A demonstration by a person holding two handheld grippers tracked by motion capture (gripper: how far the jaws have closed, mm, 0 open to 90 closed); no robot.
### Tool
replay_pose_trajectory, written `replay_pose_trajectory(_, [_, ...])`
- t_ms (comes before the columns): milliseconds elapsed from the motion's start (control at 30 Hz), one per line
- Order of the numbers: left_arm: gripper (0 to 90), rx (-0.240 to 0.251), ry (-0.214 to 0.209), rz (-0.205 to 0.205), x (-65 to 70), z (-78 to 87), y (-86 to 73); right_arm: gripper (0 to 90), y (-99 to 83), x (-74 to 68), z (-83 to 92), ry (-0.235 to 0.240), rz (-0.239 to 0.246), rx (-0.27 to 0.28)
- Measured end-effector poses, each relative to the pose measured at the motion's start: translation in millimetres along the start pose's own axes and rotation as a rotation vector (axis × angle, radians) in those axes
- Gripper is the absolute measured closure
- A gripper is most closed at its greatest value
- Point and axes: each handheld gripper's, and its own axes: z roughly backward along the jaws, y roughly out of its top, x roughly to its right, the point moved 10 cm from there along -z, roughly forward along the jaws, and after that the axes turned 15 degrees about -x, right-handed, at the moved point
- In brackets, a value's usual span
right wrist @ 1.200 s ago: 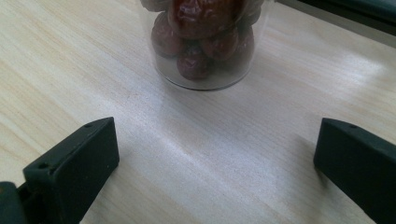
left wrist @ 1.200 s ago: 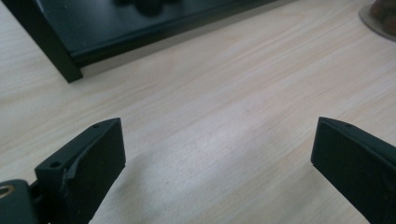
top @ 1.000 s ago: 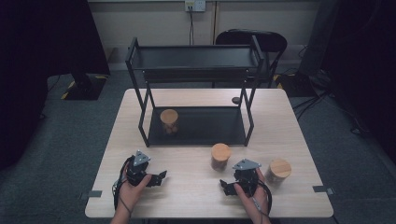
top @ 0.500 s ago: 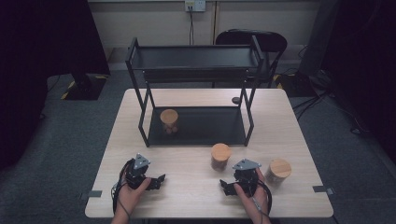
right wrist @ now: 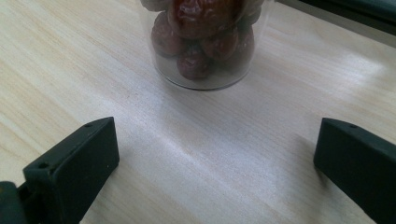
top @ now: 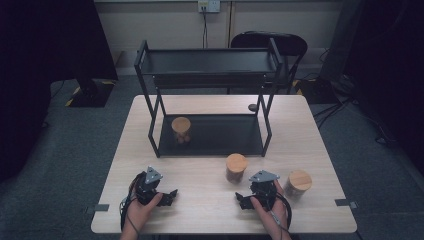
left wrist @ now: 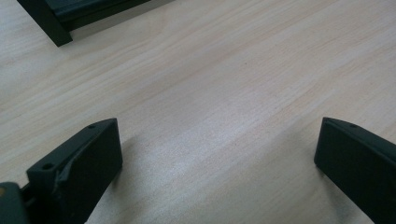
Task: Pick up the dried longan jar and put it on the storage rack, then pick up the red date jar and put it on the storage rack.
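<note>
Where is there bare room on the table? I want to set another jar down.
Free: the front strip between the left gripper and right gripper, and the shelf's bottom tray right of its jar. Crowded: front right, around the middle jar and right jar.

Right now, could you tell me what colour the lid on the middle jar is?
The jar has a light brown wooden lid, clearest in the high view.

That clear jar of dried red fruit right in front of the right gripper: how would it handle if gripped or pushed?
The jar looks like smooth glass or clear plastic, so probably rigid and somewhat slippery. Packed with red fruit under a wooden lid, it is likely fairly heavy. Standing taller than wide on the table, a high push might tip it, and then it could roll.
</note>
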Motion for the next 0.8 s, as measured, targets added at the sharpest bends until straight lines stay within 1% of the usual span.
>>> replay_pose_trajectory(167, [0.4, 0.0, 0.0, 0.001, 0.0, 0.0, 0.0, 0.0, 0.0, 0.0, 0.0, 0.0, 0.001, -0.002])
replay_pose_trajectory(367, [0.4, -0.001, 0.0, 0.0, 0.0, 0.0, 0.0, 0.0, 1.8, 0.4, -1.0, 0.023, 0.038, -0.002])
replay_pose_trajectory(667, [0.4, -0.001, -0.001, 0.0, 0.0, 0.0, 0.0, 0.0, 2.7, 0.4, -1.4, 0.033, 0.056, -0.002])
replay_pose_trajectory(800, [0.4, -0.001, -0.004, -0.004, 0.0, 0.1, -0.2, 0.0, 3.8, 0.4, -2.0, 0.043, 0.075, -0.001])
